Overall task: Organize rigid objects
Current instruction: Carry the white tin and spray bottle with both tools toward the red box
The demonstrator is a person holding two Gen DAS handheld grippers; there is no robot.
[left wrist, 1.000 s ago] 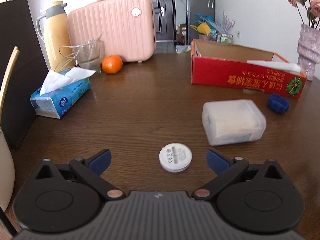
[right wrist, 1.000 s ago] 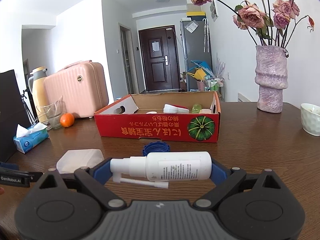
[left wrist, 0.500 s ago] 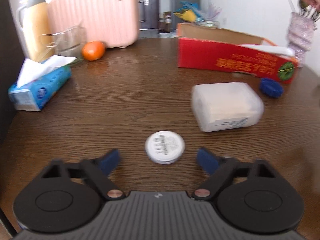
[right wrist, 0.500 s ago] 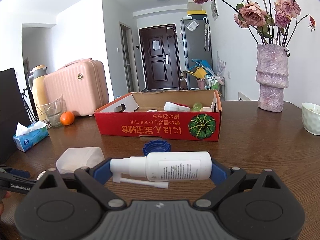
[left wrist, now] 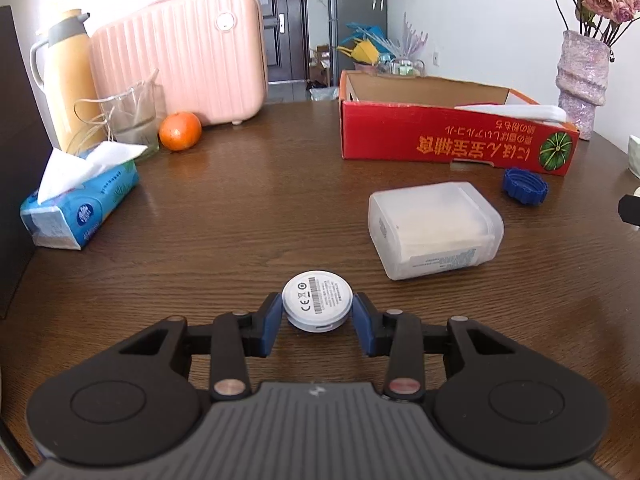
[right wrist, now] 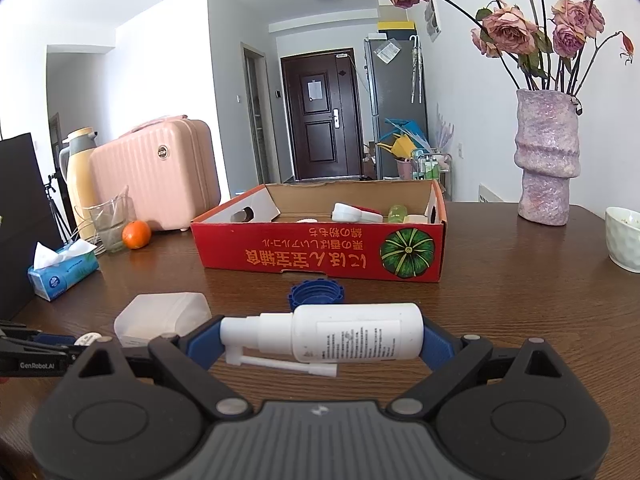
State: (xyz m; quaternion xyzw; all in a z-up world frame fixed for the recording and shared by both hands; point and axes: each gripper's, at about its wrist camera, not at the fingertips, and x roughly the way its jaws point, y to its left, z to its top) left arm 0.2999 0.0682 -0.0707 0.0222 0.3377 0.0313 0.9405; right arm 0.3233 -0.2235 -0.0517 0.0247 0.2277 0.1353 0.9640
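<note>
A: Since the white disc (left wrist: 317, 301) lies flat on the tabletop (left wrist: 248, 216) between the left tool (left wrist: 317, 322) pads, which have just been closing, squeeze evenly.

B: Then lift straight (right tool (right wrist: 320, 344) clamps the spray bottle (right wrist: 340, 338)) toward the red box (left wrist: 452, 136).

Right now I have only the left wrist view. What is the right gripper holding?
Observer: The right gripper is shut on a white spray bottle, which lies crosswise between its pads.
Operator: What is inside the red box?
Observer: In the red box lie a flat white container and a small green bottle.
Operator: How does my gripper look from there?
Observer: The left gripper shows at the far left edge, with a GenRobot.AI label on its side. Its jaws have just been closing, and the pads are now against the round white disc.
</note>
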